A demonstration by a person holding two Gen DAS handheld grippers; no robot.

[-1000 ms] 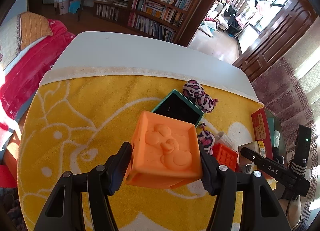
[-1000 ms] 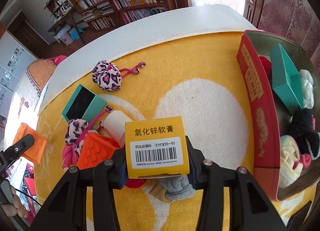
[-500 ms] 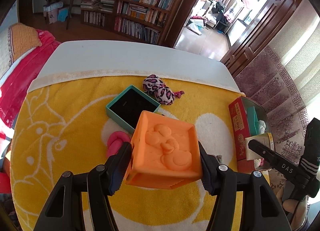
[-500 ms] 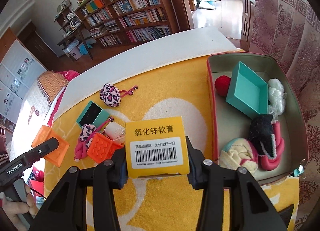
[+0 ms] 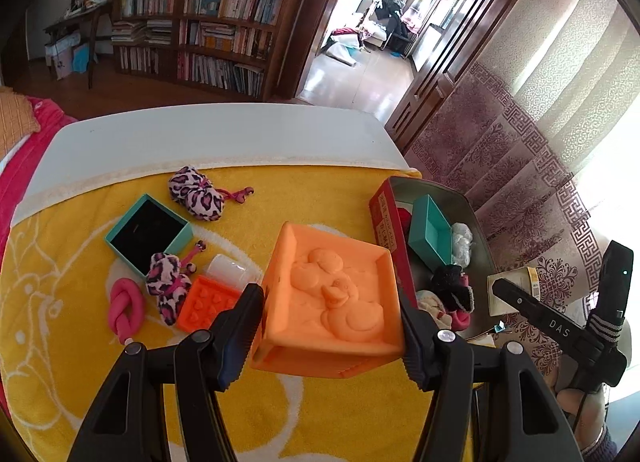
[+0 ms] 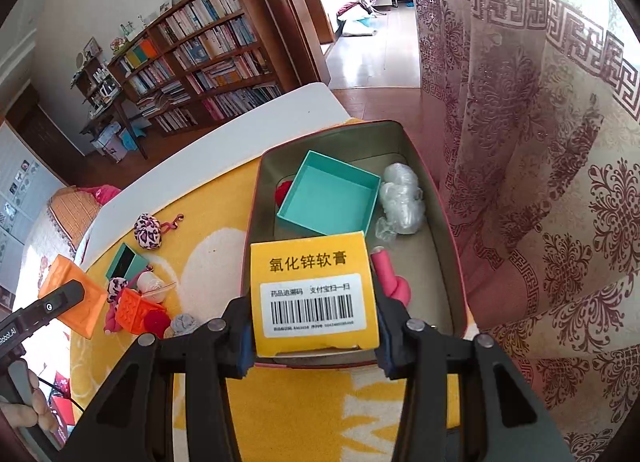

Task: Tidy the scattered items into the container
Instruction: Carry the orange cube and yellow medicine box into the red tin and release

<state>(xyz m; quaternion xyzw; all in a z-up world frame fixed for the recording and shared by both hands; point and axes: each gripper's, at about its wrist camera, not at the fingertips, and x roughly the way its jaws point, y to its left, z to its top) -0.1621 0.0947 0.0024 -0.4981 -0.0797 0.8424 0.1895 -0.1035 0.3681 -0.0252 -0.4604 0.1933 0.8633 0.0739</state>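
Observation:
My left gripper [image 5: 332, 326] is shut on an orange duck-embossed cube [image 5: 340, 294], held above the yellow towel beside the red tin's left wall. My right gripper [image 6: 314, 326] is shut on a yellow medicine box [image 6: 314, 290] with a barcode label, held over the near end of the red tin [image 6: 436, 214]. The tin [image 5: 380, 222] holds a teal box lid [image 6: 332, 194], crumpled clear plastic [image 6: 400, 202], a pink knotted piece [image 6: 390, 278], a red ball and a black fuzzy item [image 5: 450, 286]. The right gripper with its box also shows at the left wrist view's right edge.
On the yellow towel [image 5: 80, 342] lie a teal box with a black inside [image 5: 148, 232], two leopard-print pouches [image 5: 196, 194], a pink knot [image 5: 124, 308], a small orange block [image 5: 208, 302] and a white cylinder [image 5: 228, 270]. A curtain [image 6: 540, 142] hangs right of the tin.
Both grippers have travelled right across the towel and risen, carrying the orange cube and the yellow box. The tin now lies under the right gripper and beside the left.

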